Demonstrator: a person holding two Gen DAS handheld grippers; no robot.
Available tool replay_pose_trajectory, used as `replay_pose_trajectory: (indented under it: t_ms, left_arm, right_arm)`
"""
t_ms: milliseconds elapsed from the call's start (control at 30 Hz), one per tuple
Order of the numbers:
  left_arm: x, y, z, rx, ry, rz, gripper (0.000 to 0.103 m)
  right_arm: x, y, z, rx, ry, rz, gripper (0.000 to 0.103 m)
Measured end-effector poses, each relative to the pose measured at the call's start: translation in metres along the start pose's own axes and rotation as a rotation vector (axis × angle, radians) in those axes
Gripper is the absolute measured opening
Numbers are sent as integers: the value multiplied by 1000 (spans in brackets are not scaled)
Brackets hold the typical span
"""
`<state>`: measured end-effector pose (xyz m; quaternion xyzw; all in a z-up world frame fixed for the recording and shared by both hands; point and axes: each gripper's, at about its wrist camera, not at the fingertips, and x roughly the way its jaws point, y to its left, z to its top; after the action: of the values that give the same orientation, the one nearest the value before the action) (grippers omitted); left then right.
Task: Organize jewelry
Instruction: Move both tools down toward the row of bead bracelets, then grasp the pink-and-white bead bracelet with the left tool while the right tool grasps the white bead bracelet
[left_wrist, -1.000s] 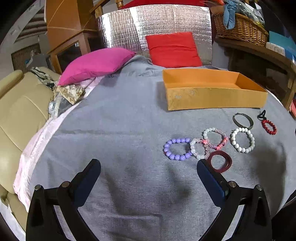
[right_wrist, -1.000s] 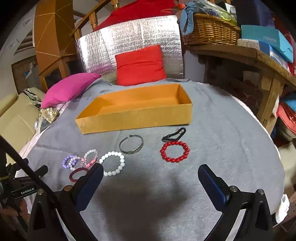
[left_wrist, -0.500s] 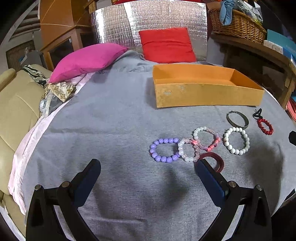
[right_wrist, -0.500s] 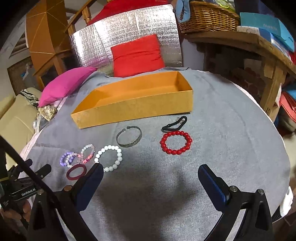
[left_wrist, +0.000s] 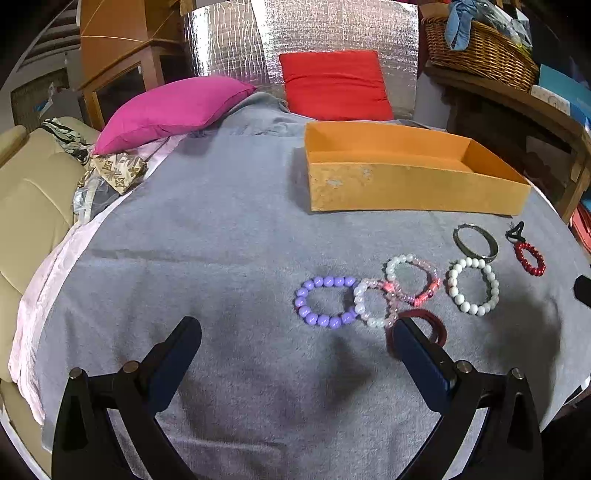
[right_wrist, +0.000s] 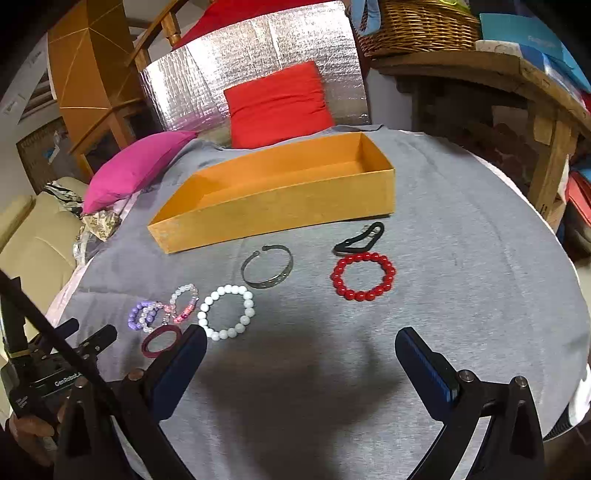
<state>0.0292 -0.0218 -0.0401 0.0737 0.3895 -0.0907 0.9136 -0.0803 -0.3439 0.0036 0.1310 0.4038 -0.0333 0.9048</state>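
Note:
Several bracelets lie on the grey cloth (left_wrist: 221, 236) in front of an empty orange box (left_wrist: 413, 188) (right_wrist: 280, 206). From left: purple beads (left_wrist: 325, 301) (right_wrist: 137, 315), clear-pink beads (left_wrist: 375, 302), pink-white beads (left_wrist: 413, 278) (right_wrist: 184, 302), dark red ring (left_wrist: 428, 326) (right_wrist: 160, 341), white beads (left_wrist: 472, 286) (right_wrist: 226, 312), metal cuff (left_wrist: 476, 242) (right_wrist: 267, 266), red beads (left_wrist: 530, 258) (right_wrist: 363, 276), black band (left_wrist: 515, 230) (right_wrist: 358, 238). My left gripper (left_wrist: 295, 328) hovers open just short of the purple beads. My right gripper (right_wrist: 301, 339) hovers open, short of the white and red beads.
A pink cushion (left_wrist: 173, 107) and a red cushion (left_wrist: 334, 85) rest at the far side against a silver foil panel (left_wrist: 303, 37). A beige sofa (left_wrist: 29, 206) lies left. A wooden shelf with a wicker basket (left_wrist: 480, 51) stands right.
Both grippers have moved forward over the cloth, so the bracelets and box appear closer and lower. Both stay open; no bracelet has moved.

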Motion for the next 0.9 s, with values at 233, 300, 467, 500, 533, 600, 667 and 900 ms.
replay_pose_trajectory:
  t_ms: [233, 300, 467, 500, 533, 600, 667, 900]
  left_arm:
    - [18, -2, 19, 37, 28, -50, 102]
    - [24, -1, 22, 50, 39, -65, 93]
    - [42, -4, 25, 70, 97, -130, 78]
    - [44, -5, 26, 73, 104, -148, 77]
    - [46, -5, 26, 72, 112, -167, 77]
    - [51, -8, 27, 79, 125, -181, 76]
    - [55, -12, 27, 98, 139, -191, 71]
    - [69, -17, 24, 94, 193, -240, 48]
  right_arm:
    - [23, 22, 17, -98, 13, 10, 101]
    - [34, 28, 26, -128, 22, 22, 100]
    - [66, 31, 38, -131, 97, 97, 84]
    - [73, 31, 39, -124, 121, 109, 82]
    - [76, 32, 40, -106, 127, 137, 80]
    - [82, 34, 40, -87, 139, 166, 78]
    - [89, 34, 41, -83, 158, 180, 73]
    - [110, 42, 38, -108, 232, 169, 62]
